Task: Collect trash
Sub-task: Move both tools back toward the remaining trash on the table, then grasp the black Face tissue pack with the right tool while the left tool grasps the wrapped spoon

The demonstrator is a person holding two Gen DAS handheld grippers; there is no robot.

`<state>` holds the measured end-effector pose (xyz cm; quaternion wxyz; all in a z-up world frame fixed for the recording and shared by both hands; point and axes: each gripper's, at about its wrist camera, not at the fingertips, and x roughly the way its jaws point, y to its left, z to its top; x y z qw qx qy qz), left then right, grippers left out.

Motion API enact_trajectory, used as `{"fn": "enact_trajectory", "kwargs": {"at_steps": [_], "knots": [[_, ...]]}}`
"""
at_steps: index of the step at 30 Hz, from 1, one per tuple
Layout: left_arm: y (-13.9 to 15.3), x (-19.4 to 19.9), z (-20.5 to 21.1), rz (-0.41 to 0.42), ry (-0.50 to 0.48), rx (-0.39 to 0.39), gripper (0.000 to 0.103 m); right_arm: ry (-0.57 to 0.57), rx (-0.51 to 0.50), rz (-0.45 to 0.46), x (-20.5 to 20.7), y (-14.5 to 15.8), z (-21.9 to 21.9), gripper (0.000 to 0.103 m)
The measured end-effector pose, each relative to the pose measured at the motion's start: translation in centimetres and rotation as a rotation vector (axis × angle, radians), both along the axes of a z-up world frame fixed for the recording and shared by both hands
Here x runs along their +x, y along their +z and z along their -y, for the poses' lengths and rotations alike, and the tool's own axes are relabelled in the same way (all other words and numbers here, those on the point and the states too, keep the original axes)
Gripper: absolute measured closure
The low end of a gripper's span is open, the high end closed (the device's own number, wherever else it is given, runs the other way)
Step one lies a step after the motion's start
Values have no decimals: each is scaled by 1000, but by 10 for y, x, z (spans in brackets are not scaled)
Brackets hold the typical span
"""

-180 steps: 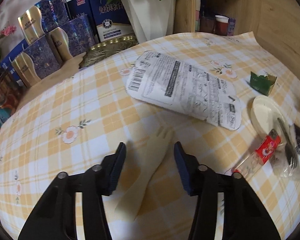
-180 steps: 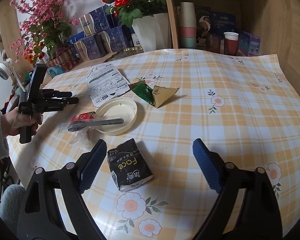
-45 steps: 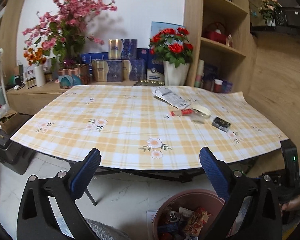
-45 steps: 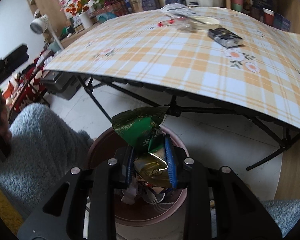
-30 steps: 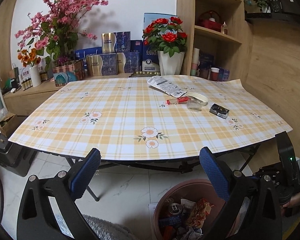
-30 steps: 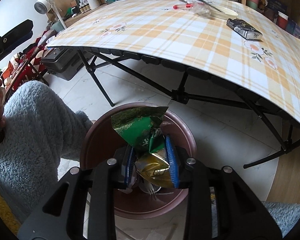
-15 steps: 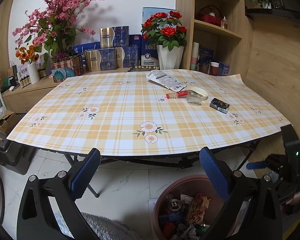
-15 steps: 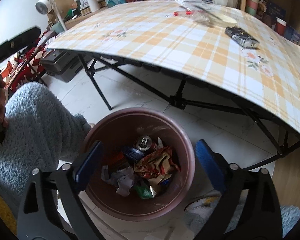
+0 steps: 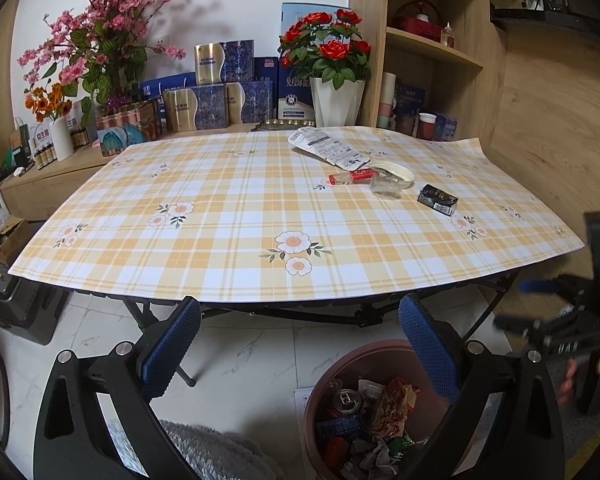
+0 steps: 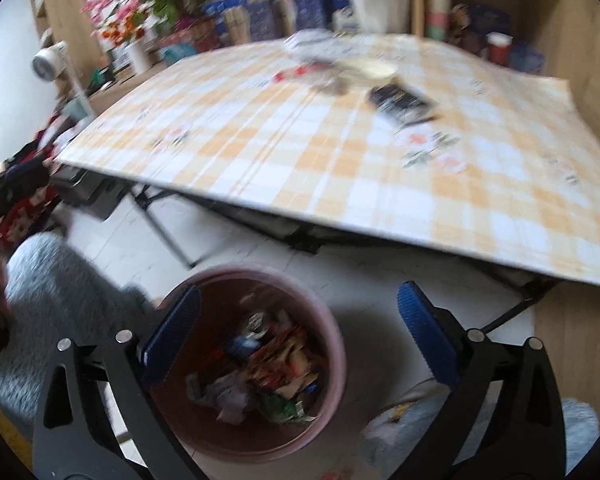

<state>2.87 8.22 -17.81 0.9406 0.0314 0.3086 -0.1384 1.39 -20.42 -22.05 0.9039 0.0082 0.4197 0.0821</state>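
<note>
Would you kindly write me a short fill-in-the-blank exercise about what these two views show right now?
1. Both the left tongs and the right tongs are ____.
2. The trash bin stands on the ____.
3. The black packet lies on the ____.

Missing words: open; floor; table

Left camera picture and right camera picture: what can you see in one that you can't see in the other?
Only the left wrist view shows the right gripper, blurred at its right edge, and the shelf with a red basket. Only the right wrist view shows a white fan and grey fuzzy clothing. Both show the table, the black packet, the white lid and the bin full of trash.
</note>
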Motion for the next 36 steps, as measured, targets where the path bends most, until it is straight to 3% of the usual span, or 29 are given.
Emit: {"fn": "enact_trajectory", "kwargs": {"at_steps": [7,12,16,20,24,30,33,36], "knots": [[-4,6,-2,-33,19,-6,6,-18,-64,102,8,19,16,6],[-7,11,2,-55,6,1,6,20,-1,91,22,28,30,6],[-6,22,6,-75,20,0,6,-2,-10,95,42,33,43,6],[2,37,6,-51,40,-41,6,-43,-8,74,77,32,61,6],[11,55,14,-14,12,-26,6,-76,-22,44,117,29,75,6],[30,92,19,3,-29,-152,6,-63,-67,14,163,16,78,6],[35,116,28,-44,-8,-134,6,-54,-111,3,182,9,73,6],[35,143,38,-115,39,-100,6,-56,-67,-19,195,3,72,6]]}}
